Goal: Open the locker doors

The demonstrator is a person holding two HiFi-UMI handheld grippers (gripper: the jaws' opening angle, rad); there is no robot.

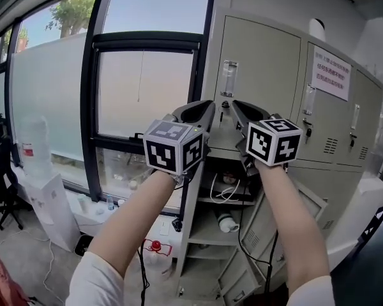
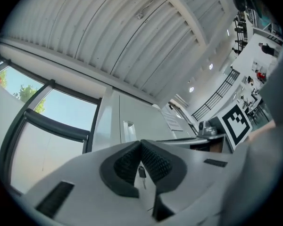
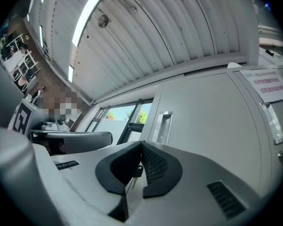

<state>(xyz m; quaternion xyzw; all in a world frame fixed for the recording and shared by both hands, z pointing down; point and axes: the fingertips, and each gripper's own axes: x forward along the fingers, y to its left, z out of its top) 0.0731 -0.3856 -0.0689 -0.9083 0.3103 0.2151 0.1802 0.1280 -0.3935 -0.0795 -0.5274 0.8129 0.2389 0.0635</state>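
A grey locker cabinet fills the right of the head view. Its upper left door (image 1: 260,69) is closed, with a clear handle (image 1: 228,78) and a small key (image 1: 222,114) in the lock below it. My left gripper (image 1: 210,106) and right gripper (image 1: 235,106) are raised side by side, their tips just in front of that lock. In the left gripper view the pads of the left gripper (image 2: 140,143) meet, and the key (image 2: 141,172) shows beyond them. The right gripper (image 3: 141,144) also has its pads together, below the handle (image 3: 163,126). Neither holds anything.
Two more closed upper doors (image 1: 329,116) stand to the right, one with a paper notice (image 1: 332,72). Below, a lower door (image 1: 268,234) hangs open on shelves (image 1: 207,234) with cables. A large window (image 1: 140,88) is at left, with a white box (image 1: 51,203) and a black chair (image 1: 0,171) under it.
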